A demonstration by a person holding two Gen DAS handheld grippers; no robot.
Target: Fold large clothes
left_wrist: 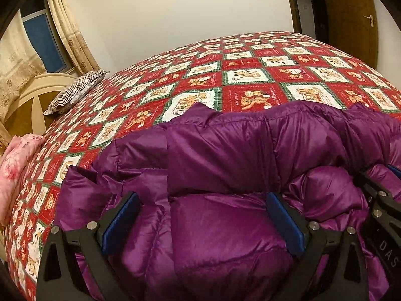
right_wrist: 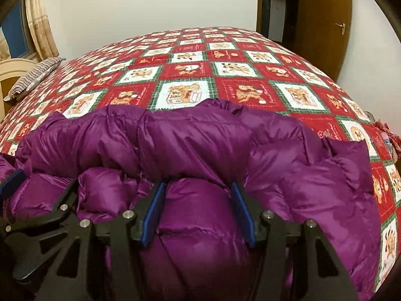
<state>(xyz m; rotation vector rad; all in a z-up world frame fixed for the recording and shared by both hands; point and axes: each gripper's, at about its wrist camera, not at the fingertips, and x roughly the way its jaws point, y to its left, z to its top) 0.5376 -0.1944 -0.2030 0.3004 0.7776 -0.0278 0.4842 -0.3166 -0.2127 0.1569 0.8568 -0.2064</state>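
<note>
A large purple down jacket (left_wrist: 225, 155) lies bunched on the near part of the bed; it also shows in the right wrist view (right_wrist: 190, 140). My left gripper (left_wrist: 203, 198) is open wide, its blue-padded fingers (left_wrist: 285, 223) resting on the puffy fabric with a panel between them. My right gripper (right_wrist: 198, 188) has its jaws partly closed around a puffy fold of the jacket. The right gripper also shows at the right edge of the left wrist view (left_wrist: 383, 200), and the left one at the left edge of the right wrist view (right_wrist: 10, 183).
The bed carries a red, white and green bear-patterned quilt (left_wrist: 250, 75). A striped pillow (left_wrist: 75, 90) lies at its far left by a cream headboard (left_wrist: 32, 92). A pink floral cloth (left_wrist: 15, 165) lies at the left edge. A wooden door (right_wrist: 323, 25) stands behind.
</note>
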